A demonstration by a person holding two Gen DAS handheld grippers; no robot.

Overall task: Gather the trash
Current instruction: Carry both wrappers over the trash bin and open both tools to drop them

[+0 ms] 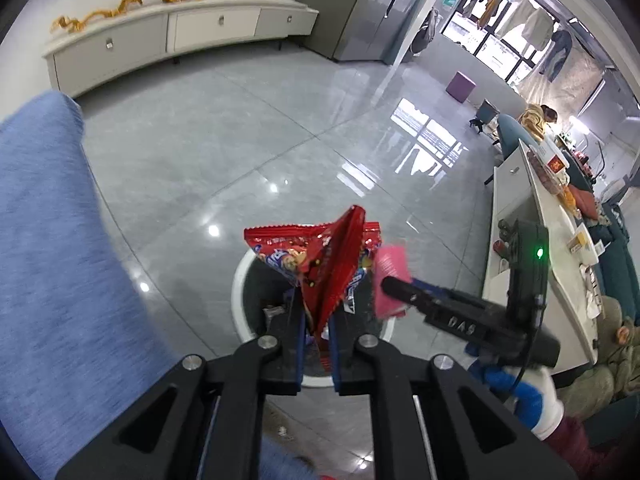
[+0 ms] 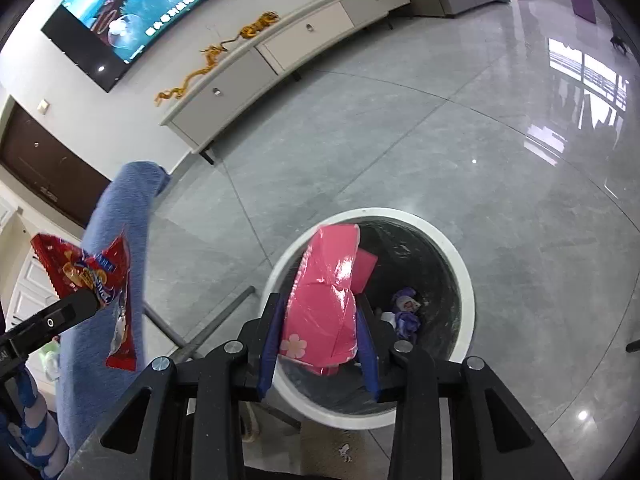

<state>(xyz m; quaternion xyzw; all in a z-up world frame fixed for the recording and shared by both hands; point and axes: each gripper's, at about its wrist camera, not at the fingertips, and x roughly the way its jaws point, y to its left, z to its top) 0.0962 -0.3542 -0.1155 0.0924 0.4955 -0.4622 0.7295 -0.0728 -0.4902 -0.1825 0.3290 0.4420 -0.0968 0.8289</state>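
trash sits in both claws above a round white bin on the grey tiled floor. a crumpled red snack wrapper is pinched between the blue-padded fingers of the left gripper, its printed top fanning out over the bin's dark opening. a folded pink packet with a small flower print is clamped in the right gripper, which hangs just over the near rim of the bin; the packet tilts up and leans toward the middle of the opening. inside the bin lie a purple-and-white crumpled wrapper and another pink piece against the dark liner. in the left view the right gripper reaches in from the right with the pink packet just beside the red wrapper, held by a gloved hand in white and blue. a blue cloth hangs at the left, close to the red wrapper. beyond, a long white cabinet stands against the wall with orange decorations on top, below a lit television.
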